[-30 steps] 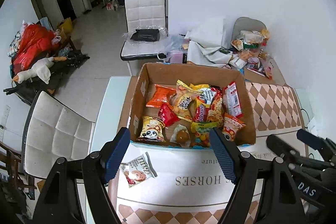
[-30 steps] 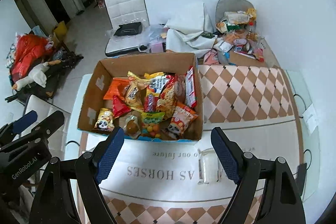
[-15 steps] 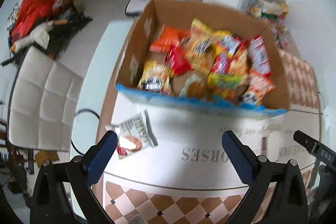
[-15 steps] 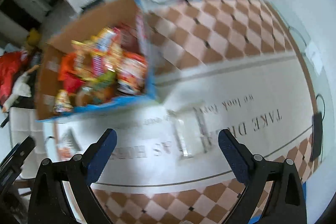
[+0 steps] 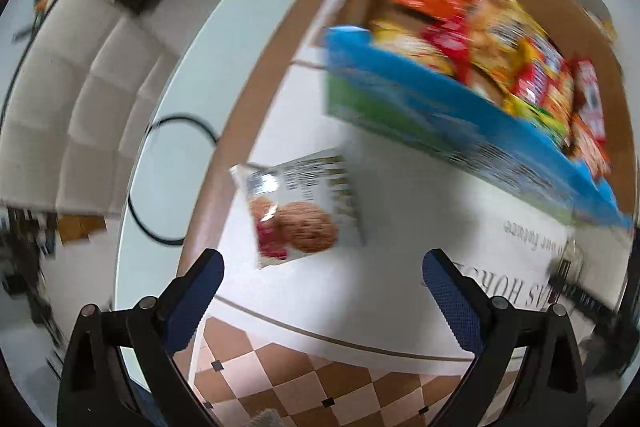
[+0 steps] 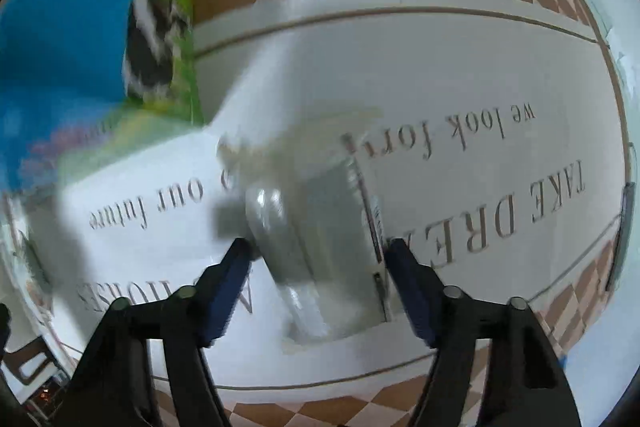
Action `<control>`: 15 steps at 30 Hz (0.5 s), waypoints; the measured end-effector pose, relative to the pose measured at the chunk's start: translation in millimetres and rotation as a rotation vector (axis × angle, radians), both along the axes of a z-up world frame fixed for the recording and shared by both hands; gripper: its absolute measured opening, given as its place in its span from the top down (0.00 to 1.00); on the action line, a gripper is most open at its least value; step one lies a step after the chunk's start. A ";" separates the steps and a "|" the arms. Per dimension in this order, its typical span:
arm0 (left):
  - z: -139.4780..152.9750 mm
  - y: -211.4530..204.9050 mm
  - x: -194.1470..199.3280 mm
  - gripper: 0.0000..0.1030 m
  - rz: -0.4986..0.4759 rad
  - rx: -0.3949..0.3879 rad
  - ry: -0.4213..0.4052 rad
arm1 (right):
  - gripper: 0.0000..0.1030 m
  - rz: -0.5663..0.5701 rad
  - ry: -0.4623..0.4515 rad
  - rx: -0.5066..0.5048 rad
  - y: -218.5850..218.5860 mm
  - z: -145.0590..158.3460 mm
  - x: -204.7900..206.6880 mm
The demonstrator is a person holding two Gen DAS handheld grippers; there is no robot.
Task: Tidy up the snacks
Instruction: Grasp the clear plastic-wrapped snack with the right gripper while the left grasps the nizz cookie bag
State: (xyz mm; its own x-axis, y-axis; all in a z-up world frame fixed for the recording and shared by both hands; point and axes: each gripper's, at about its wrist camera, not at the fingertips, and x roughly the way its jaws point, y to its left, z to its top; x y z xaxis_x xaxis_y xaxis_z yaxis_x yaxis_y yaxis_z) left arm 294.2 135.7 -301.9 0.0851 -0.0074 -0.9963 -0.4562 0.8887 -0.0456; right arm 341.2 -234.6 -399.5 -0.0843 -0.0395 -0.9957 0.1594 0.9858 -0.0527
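Observation:
A white cookie packet (image 5: 300, 207) lies flat on the table mat just ahead of my left gripper (image 5: 320, 279), which is open and empty. Behind it stands a cardboard box (image 5: 460, 115) with a blue printed front, full of colourful snack bags (image 5: 500, 39). My right gripper (image 6: 318, 259) is open, low over a clear, silvery snack packet (image 6: 320, 231) that lies between its fingers; the fingers do not press it. The box's blue side (image 6: 80, 27) fills the upper left of the right wrist view.
The mat (image 6: 500, 87) is white with grey lettering and a brown checkered border. The glass table edge (image 5: 168, 87) carries a black cable loop (image 5: 160, 187). A white padded chair (image 5: 80, 87) stands left of the table.
Both grippers dropped toward the table and moved forward. The left one closed in on the cookie packet, the right one on the clear packet. Both stayed open.

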 end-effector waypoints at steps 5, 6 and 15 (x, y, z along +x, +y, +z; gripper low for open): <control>-17.5 39.0 -3.7 0.01 0.166 -0.093 0.028 | 0.40 0.044 0.017 0.032 29.0 -0.6 -12.5; -20.6 44.0 -3.4 0.01 0.186 -0.108 0.029 | 0.40 0.055 0.025 0.039 35.4 -1.4 -14.6; -70.9 47.8 16.5 0.01 0.196 -0.160 0.156 | 0.40 0.144 0.045 0.054 77.1 -4.7 -26.4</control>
State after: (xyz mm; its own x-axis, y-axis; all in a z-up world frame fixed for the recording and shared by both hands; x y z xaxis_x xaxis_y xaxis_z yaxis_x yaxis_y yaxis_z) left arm 310.7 183.5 -372.8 -0.0534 -0.1637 -0.9851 -0.6311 0.7700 -0.0938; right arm 314.7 -157.5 -404.2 -0.1265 -0.0007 -0.9920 0.0150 0.9999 -0.0026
